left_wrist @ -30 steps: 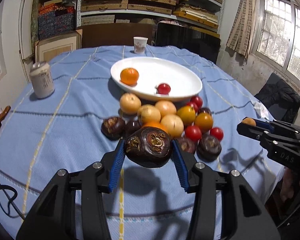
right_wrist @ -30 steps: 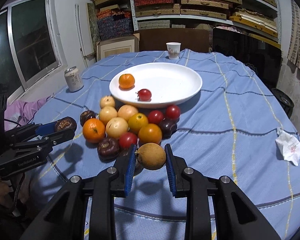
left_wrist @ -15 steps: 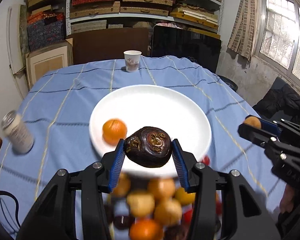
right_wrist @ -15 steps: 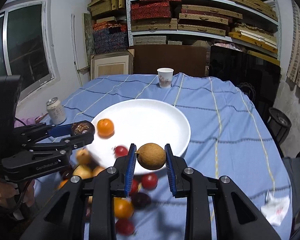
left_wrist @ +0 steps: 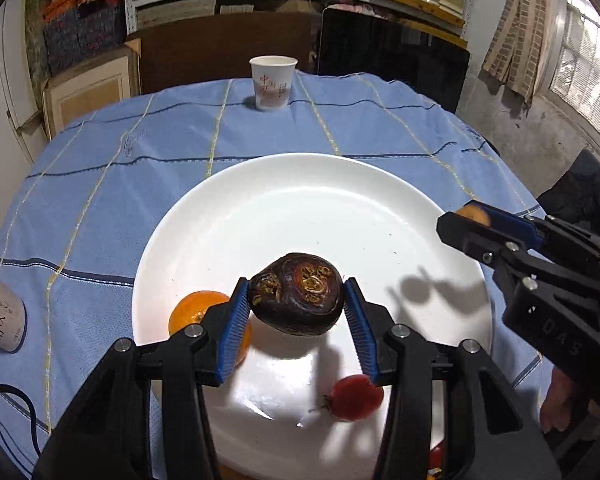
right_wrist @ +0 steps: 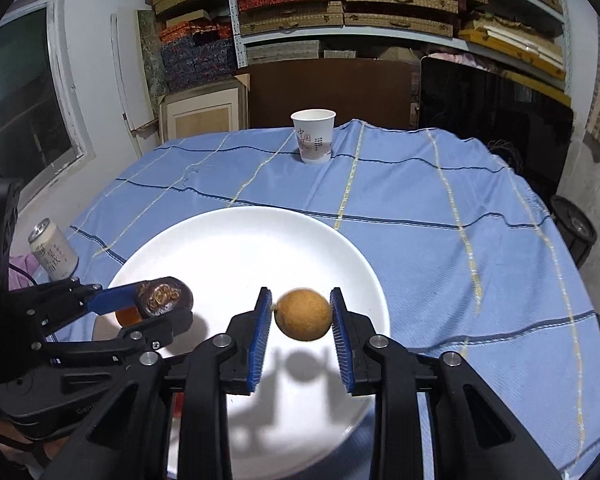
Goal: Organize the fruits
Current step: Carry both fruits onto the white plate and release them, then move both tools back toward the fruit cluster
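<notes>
My left gripper (left_wrist: 296,296) hangs over the white plate (left_wrist: 320,208) with a dark brown, knobbly fruit (left_wrist: 296,298) between its blue pads. Its jaws are starting to open, though both pads still touch the fruit. My right gripper (right_wrist: 300,308) is over the plate's (right_wrist: 240,248) near right part, and its jaws are opening. The round tan fruit (right_wrist: 303,314) sits loose between them, with a gap at the left pad. On the plate lie an orange (left_wrist: 196,312) and a red tomato (left_wrist: 356,396), both partly hidden by my left fingers.
A paper cup (left_wrist: 272,82) stands at the far edge of the blue checked tablecloth (right_wrist: 440,248). A drink can (right_wrist: 52,250) stands left of the plate. Shelves with boxes, a brown board and a dark screen line the back wall.
Both grippers have travelled forward from the fruit pile to above the plate, carrying their fruits. The right jaws have spread off the tan fruit, which was clamped before.
</notes>
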The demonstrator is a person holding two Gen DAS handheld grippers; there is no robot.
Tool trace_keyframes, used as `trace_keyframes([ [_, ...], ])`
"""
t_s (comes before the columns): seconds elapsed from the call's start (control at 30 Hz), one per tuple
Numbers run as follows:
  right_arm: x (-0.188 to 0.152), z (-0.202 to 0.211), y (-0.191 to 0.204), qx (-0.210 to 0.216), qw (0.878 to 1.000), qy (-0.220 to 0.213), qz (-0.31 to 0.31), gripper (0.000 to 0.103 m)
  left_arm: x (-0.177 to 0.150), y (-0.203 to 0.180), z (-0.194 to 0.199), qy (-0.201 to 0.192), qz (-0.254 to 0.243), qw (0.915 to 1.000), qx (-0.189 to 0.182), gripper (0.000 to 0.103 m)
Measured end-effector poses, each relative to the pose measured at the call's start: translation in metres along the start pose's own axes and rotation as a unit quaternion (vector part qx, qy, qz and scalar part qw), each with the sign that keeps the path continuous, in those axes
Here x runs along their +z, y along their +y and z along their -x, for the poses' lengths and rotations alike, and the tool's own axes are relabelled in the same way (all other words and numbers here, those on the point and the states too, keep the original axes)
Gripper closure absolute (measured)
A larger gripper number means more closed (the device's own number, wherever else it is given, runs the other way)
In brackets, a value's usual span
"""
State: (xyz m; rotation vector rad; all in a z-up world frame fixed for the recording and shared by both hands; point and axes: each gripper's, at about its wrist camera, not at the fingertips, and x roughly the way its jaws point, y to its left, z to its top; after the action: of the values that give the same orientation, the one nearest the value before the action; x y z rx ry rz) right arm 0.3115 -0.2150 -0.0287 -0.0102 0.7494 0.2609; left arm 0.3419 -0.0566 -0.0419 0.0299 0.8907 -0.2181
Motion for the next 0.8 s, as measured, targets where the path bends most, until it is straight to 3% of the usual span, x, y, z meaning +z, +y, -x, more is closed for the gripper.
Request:
trace_keyframes([
  [0.03, 0.001, 0.0, 0.001, -0.006, 1.0, -0.003, 0.0, 0.047, 0.002, 0.001, 0.001, -0.005, 0.0, 1.0, 0.006, 0.052],
  [0.1, 0.004, 0.003, 0.002, -0.013, 1.0, -0.016, 0.003, 0.047, 0.002, 0.003, 0.007, -0.015, 0.003, 0.9998, 0.013, 0.034],
  [0.23, 0.003, 0.015, 0.002, -0.017, 1.0, -0.021, 0.001, 0.047, -0.001, 0.004, 0.025, -0.027, 0.011, 0.9996, 0.002, 0.03],
  [0.47, -0.02, 0.06, 0.005, -0.009, 1.0, -0.03, -0.003, 0.047, -0.025, 0.012, 0.072, -0.045, 0.027, 0.9986, -0.01, 0.008],
  [0.8, -0.109, 0.114, 0.03, 0.018, 1.0, -0.004, 0.0, 0.047, -0.132, 0.025, 0.123, -0.037, 0.015, 0.9992, 0.009, 0.007],
])
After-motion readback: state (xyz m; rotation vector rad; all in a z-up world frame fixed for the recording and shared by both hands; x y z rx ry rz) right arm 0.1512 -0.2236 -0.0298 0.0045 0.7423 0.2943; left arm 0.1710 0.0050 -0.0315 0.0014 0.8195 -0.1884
